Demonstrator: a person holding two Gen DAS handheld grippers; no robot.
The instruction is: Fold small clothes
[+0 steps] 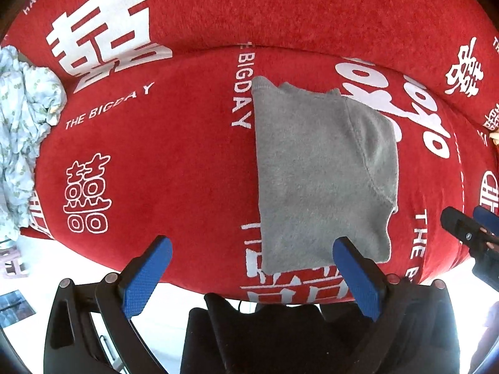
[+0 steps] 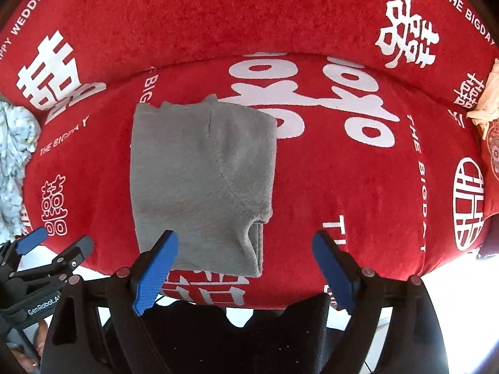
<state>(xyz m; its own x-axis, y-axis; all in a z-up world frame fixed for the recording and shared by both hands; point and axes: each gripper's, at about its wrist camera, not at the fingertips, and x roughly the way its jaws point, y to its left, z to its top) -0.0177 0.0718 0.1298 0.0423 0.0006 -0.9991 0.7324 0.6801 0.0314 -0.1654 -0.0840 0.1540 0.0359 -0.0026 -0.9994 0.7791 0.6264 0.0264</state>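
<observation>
Garment: a grey garment (image 1: 324, 168) is laid folded and flat on the red sofa cover (image 1: 174, 162), close to the front edge of the seat.
Left gripper: the left gripper (image 1: 252, 260) is held above the front edge, its jaws spread wide, with nothing pinched.
Right gripper: the right gripper (image 2: 246, 257) is held above the same edge, also spread; no cloth is touched by the blue pads (image 2: 156, 272).
Left edge: a pale printed cloth (image 1: 21, 124) is seen crumpled there.
</observation>
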